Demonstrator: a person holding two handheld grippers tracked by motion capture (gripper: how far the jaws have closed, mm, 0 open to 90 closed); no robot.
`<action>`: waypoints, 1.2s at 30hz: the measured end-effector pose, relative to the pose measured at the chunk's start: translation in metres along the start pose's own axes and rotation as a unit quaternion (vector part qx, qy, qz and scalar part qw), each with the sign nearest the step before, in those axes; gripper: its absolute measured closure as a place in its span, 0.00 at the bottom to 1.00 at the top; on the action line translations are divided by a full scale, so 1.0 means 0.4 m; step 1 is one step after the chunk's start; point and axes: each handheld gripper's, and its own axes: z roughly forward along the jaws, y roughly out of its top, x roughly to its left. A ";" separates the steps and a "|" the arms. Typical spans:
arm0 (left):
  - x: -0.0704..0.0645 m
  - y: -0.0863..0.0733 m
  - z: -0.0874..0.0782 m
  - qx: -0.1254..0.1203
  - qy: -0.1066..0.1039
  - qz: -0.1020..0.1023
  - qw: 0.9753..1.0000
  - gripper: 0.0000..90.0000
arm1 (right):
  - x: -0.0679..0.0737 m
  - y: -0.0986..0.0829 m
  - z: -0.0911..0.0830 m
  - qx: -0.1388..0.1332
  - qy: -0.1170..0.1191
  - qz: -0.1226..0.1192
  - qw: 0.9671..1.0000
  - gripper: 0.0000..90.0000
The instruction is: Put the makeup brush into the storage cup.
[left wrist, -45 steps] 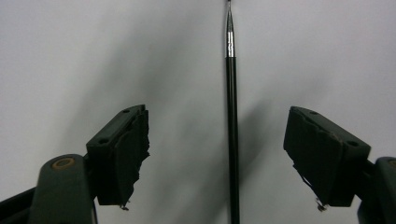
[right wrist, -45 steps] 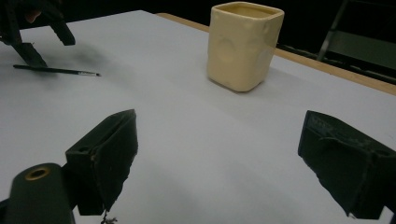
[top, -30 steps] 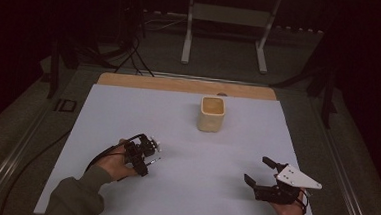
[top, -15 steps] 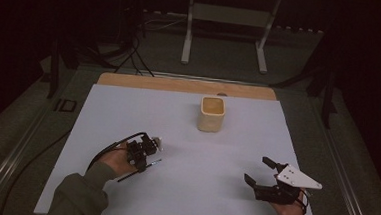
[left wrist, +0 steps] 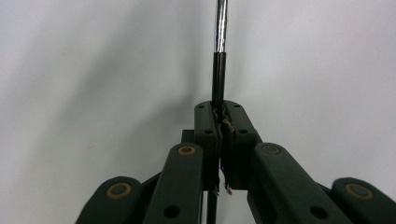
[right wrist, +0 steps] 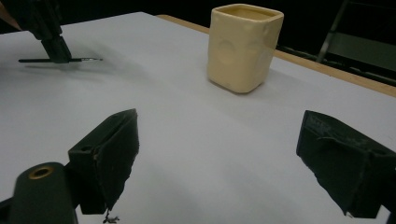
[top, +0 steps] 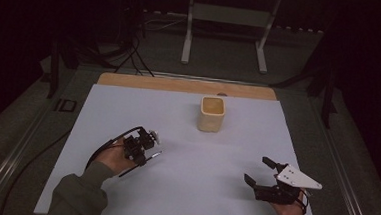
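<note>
Looking down from the high view, the left hand-held gripper (top: 145,146) sits at the near left of the white surface (top: 183,187), closed on a thin tool (top: 148,158), likely a brush or pen, which lies nearly flat and just above or on the sheet; I cannot tell which. The cup (top: 211,114) stands upright toward the far middle, well apart from both grippers, and the right hand-held gripper (top: 263,174) rests at the near right with its jaws spread wide and nothing between them. As a judgement, the pick-up is done and what remains is carrying the tool to the cup and setting it in; nothing lies on the open sheet between them, so the path looks free. A wooden strip (top: 185,85) edges the far side, and dark stands and cables lie beyond. In the left gripper view, the jaws are pressed together on the tool's black handle (left wrist: 218,77), which runs straight away from the camera into a shiny metal sleeve (left wrist: 221,25) at the top edge; the tip is out of frame, and pale surface lies behind. In the right gripper view, the two black jaws stand far apart at the bottom corners, empty, with the cup (right wrist: 243,46) ahead at the far middle, its mouth open and its inside not readable. At far left the other gripper (right wrist: 49,32) holds the tool (right wrist: 60,59) level, close over the surface, its point toward the cup.
</note>
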 end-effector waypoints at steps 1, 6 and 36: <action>0.001 0.001 -0.006 -0.004 0.001 0.002 1.000 0.97 | 0.000 0.000 0.000 0.000 0.000 0.000 1.000 0.14; 0.004 0.004 -0.036 -0.033 0.003 -0.006 0.999 0.97 | 0.000 0.000 0.000 0.001 0.000 0.000 1.000 0.14; 0.020 0.013 -0.112 -0.129 0.008 -0.044 0.991 0.97 | 0.001 0.001 -0.001 -0.004 0.001 0.000 1.000 0.14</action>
